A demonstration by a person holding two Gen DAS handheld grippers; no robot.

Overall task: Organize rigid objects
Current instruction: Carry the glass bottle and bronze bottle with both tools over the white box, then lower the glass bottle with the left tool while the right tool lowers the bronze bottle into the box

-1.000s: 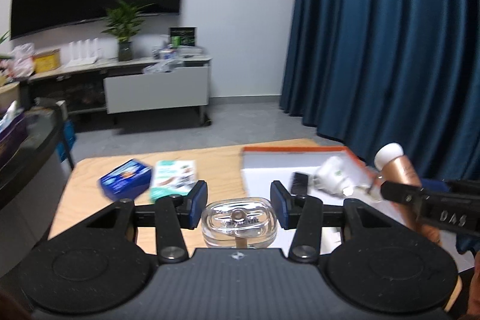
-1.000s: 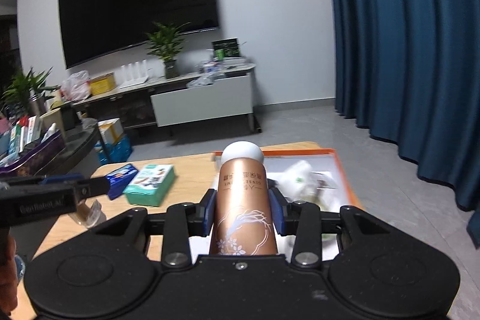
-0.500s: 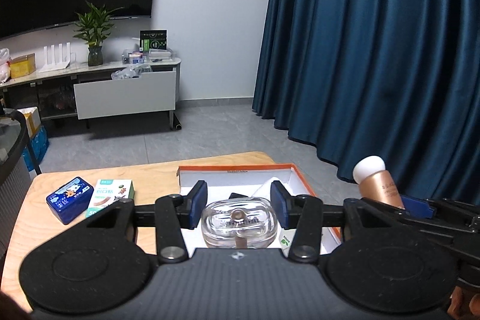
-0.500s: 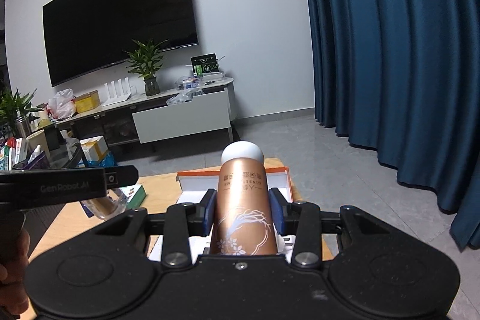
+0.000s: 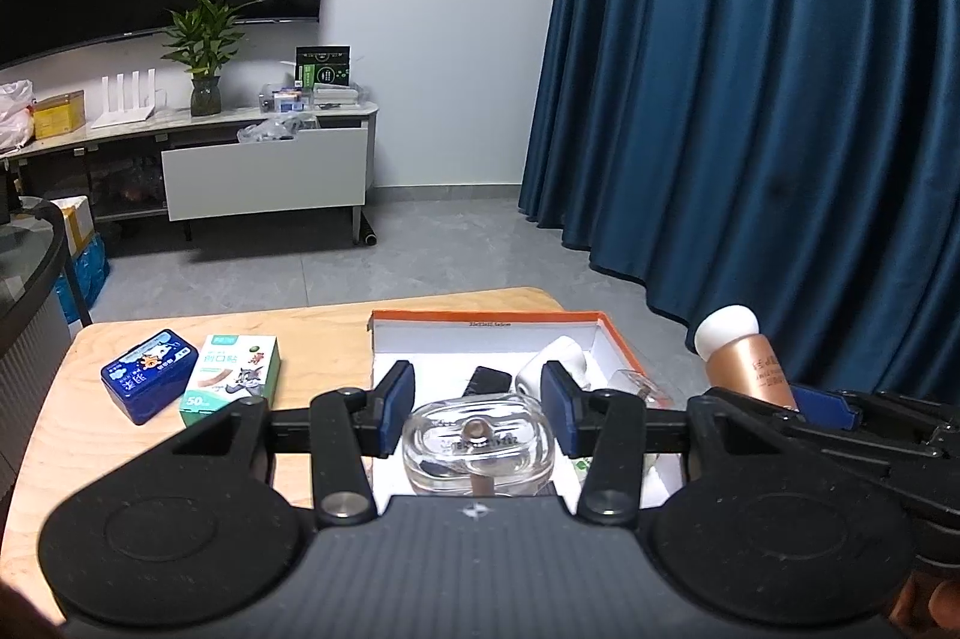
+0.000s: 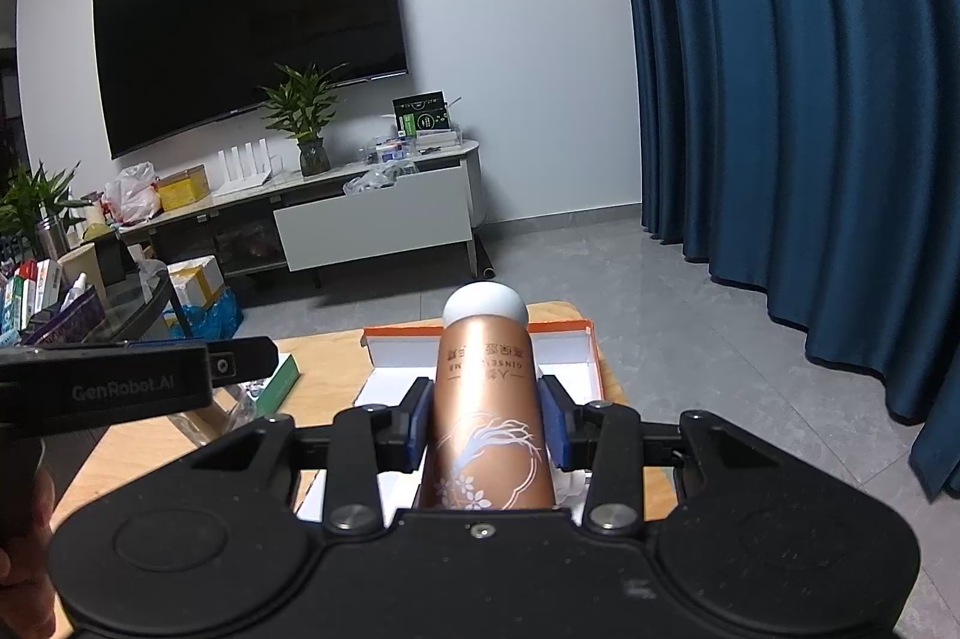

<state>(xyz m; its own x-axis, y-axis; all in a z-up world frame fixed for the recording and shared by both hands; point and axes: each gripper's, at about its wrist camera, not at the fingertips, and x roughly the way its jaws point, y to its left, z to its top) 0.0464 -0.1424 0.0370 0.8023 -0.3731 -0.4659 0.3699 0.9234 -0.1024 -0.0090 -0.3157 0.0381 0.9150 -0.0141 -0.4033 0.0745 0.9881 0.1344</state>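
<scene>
The left tool (image 5: 477, 414) grips a clear glass bottle (image 5: 477, 450) above the near end of the orange-rimmed box (image 5: 486, 321). The right tool (image 6: 486, 420) clamps a copper bottle (image 6: 487, 411) with a white cap over the same box. A blue tin (image 5: 149, 375) and a green carton (image 5: 231, 378) lie on the counter (image 5: 324, 339) left of the box.

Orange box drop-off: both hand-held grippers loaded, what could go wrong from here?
1. The glass bottle in the left hand-held gripper is smooth and clear; it could slip or crack if dropped.
2. The orange box already holds a white item and a black item, so there may be little free room.
3. The copper bottle in the right hand-held gripper is tall and may roll or knock them.
</scene>
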